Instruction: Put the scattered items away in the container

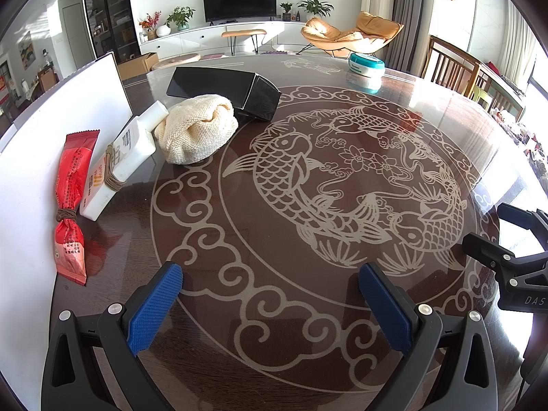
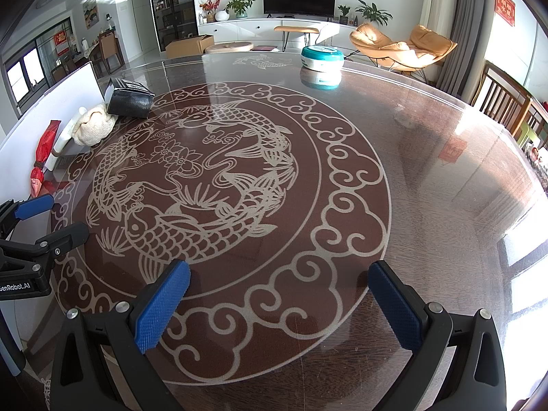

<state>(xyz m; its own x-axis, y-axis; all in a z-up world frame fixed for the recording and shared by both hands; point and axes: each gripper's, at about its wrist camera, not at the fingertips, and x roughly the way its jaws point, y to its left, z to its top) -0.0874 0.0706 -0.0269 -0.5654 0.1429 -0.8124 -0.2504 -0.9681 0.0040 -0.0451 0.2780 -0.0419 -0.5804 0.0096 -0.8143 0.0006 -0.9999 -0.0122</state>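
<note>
Living-room setup with a big dark round glass-topped table with pale koi engravings (image 1: 342, 178), TV and orange lounge chair way in the back. Everything to tidy is bunched at the far left against a white upright panel (image 1: 51, 130): red snack packet tied with twine (image 1: 70, 202), white plastic bottle with a twine band (image 1: 120, 157), cream knitted cloth bundle (image 1: 197, 130) and a black rectangular box on its side (image 1: 226, 90). Which thing is the container I can't tell; maybe the box, or the teal-lidded round tub (image 2: 322, 56) alone at the far edge. Left gripper (image 1: 270, 294) and right gripper (image 2: 279, 294) both hover spread wide and empty over the near edge, so probably nothing's been picked yet.
</note>
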